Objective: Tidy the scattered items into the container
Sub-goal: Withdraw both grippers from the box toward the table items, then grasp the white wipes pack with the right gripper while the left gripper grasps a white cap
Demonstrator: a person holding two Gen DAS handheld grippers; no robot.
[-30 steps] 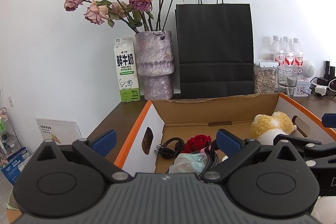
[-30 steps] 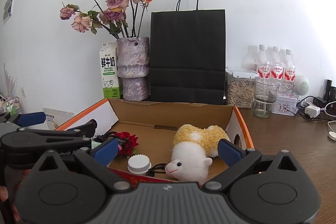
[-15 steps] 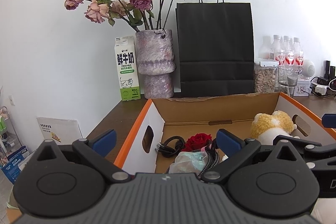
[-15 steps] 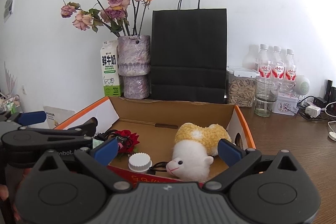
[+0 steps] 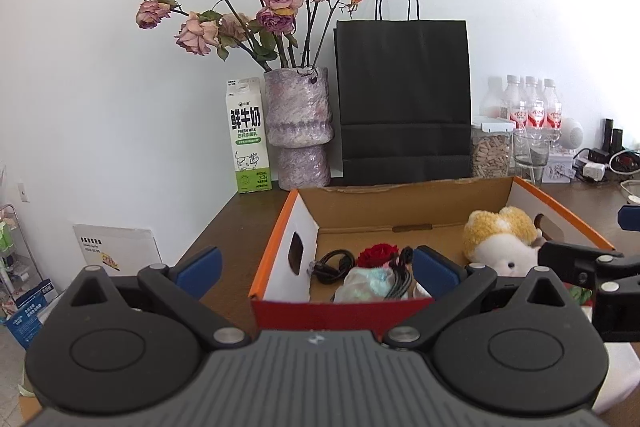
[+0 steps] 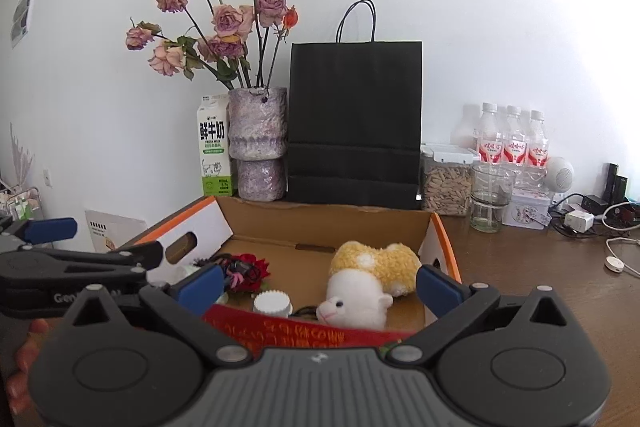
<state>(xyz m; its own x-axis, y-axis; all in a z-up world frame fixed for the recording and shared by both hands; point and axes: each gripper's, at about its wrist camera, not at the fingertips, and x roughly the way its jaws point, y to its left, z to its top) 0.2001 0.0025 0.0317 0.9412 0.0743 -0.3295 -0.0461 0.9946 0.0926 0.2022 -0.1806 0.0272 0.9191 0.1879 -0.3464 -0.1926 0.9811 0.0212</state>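
Note:
An open cardboard box [image 5: 404, 203] [image 6: 328, 223] with orange edges stands on the brown table. Inside lie a yellow-and-white plush sheep [image 5: 500, 239] [image 6: 368, 287], a red rose [image 5: 378, 254] [image 6: 250, 267], a black cable [image 5: 334, 263], a pale crumpled wrapper [image 5: 370, 285] and a white ribbed cap [image 6: 273, 303]. My left gripper [image 5: 316, 269] is open and empty in front of the box's left half. My right gripper [image 6: 318, 285] is open and empty in front of the box's near wall. Each gripper shows at the edge of the other's view.
Behind the box stand a milk carton [image 5: 248, 135], a purple vase of dried roses [image 5: 298, 131] and a black paper bag [image 5: 404, 107]. At the back right are a seed jar [image 6: 446, 183], a glass [image 6: 490, 199], bottles [image 6: 512, 143] and cables [image 6: 600, 227].
Both grippers have drawn back and risen a little, so the box's red front wall now shows. Nothing in the box has moved.

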